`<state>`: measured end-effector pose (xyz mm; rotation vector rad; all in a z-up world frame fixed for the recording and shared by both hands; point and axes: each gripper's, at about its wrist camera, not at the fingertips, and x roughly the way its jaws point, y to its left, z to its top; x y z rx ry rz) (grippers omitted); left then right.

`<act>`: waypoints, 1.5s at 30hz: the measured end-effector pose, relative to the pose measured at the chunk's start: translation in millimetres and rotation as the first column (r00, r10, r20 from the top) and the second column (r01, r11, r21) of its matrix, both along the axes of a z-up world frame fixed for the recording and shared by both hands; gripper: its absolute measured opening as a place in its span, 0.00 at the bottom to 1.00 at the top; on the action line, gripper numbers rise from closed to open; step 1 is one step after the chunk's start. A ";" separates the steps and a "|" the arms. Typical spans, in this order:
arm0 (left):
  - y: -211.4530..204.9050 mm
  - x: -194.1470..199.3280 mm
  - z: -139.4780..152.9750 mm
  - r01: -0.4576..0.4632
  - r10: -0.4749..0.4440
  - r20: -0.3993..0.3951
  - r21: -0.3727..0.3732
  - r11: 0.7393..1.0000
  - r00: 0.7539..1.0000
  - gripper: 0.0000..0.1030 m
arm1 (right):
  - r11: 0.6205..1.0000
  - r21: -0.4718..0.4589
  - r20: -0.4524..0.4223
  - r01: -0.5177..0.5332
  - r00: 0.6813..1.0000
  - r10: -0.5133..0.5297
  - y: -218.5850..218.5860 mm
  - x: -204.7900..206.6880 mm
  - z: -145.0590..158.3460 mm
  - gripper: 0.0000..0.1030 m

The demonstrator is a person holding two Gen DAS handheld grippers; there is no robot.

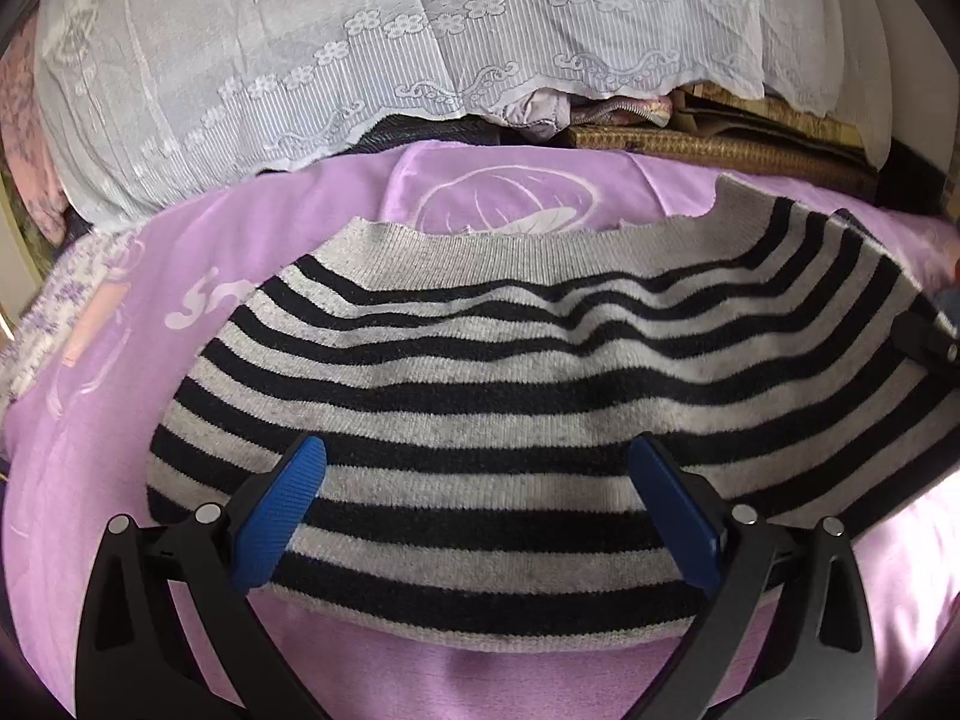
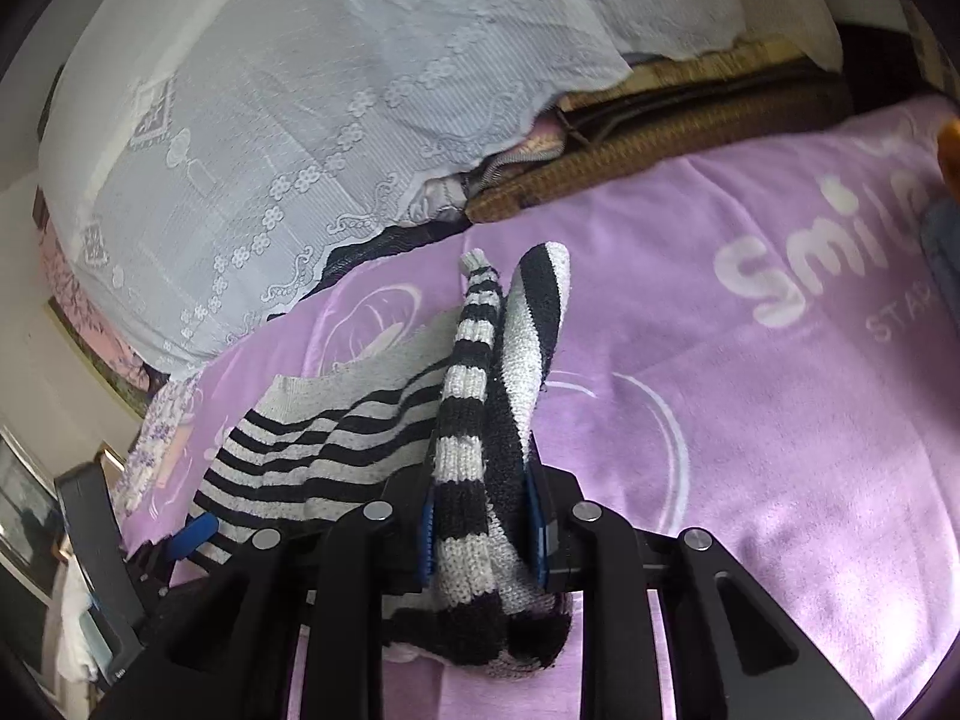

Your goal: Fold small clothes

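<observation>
A small grey-and-black striped knit sweater lies spread on a purple blanket. My left gripper is open, its blue pads above the sweater's near part, holding nothing. My right gripper is shut on a bunched part of the striped sweater, at the garment's right side; the pinched fold sticks up between the blue pads. The rest of the sweater trails to the left in the right wrist view. The right gripper's black body shows at the right edge of the left wrist view.
A white lace cloth covers a pile behind the blanket. A woven mat lies at the back right. The blanket carries white print. Framed pictures and a black device are at far left.
</observation>
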<state>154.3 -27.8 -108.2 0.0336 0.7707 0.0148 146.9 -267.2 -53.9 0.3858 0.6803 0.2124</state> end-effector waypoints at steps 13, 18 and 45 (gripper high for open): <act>-50.2 51.4 74.8 0.253 -0.284 -0.071 -0.285 0.925 0.956 0.96 | 0.979 -0.183 0.086 -0.092 0.990 0.109 44.6 -13.3 19.2 0.23; -99.2 67.2 77.2 0.323 -0.349 -0.143 -0.179 0.929 0.926 0.96 | 0.978 -0.179 0.083 -0.110 0.988 0.127 44.1 -10.3 15.5 0.23; -70.8 84.1 68.8 0.344 -0.393 -0.212 -0.235 0.909 0.895 0.29 | 0.930 -0.335 0.125 -0.153 0.971 0.204 77.2 -31.5 7.0 0.24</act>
